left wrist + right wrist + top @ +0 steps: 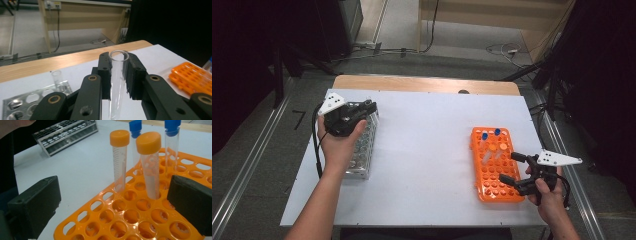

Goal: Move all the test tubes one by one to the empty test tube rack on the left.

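High view, desk: a white desk (422, 150) with a wooden strip along its far edge.
High view, left gripper: the left gripper (362, 111) sits at the far left of the desk, over the far end of the metal rack (364, 147).
High view, right gripper: the right gripper (511, 167) lies at the near right, its jaws spread wide and pointing at the near right edge of the orange rack (494, 167); nothing between them.
High view, capped tubes: two blue-capped tubes (490, 134) stand at the far end of the orange rack.
Left gripper view, grip: the jaws are clamped on a clear glass test tube (117, 82), open mouth up, roughly upright, held above the desk.
Left gripper view, surroundings: the metal rack (30, 100) is at lower left with one short glass tube (56, 77) standing in it; the orange rack (192, 77) is far right.
Right gripper view, jaws: wide apart at both sides of the view, empty, low over the orange rack (130, 220).
Right gripper view, tubes: two orange-capped tubes (120, 160) stand in holes just ahead, the two blue-capped tubes (172, 147) behind them; the metal rack (67, 135) is well apart, beyond.
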A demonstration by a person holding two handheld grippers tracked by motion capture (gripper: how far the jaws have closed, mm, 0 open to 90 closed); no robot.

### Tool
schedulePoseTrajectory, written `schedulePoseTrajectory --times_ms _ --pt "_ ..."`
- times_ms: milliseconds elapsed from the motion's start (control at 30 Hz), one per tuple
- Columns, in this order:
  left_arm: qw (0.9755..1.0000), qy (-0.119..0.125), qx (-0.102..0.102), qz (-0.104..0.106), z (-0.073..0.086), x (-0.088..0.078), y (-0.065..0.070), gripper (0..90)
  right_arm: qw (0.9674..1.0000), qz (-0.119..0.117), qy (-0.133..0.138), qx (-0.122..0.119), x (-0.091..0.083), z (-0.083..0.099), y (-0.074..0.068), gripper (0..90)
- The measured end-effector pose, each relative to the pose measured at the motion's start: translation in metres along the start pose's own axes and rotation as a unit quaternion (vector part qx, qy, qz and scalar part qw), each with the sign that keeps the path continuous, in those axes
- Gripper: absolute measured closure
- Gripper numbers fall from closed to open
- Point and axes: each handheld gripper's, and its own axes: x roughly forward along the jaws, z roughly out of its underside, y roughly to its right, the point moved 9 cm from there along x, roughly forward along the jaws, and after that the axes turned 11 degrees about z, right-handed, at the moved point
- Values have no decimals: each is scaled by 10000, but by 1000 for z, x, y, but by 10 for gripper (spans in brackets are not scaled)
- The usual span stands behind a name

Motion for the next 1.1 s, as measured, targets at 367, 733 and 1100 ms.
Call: schedulePoseTrajectory --times_ms 367,733,1100 --pt "9991 262 -148 -314 -14 1 -27 754 9998 128 79 133 -1 0 7 0" --pt "9976 110 -117 -671 -8 15 -52 754 9997 204 60 153 1 2 11 0" --pt "9964 5 -12 -847 4 30 -63 753 9996 184 64 197 1 4 10 0"
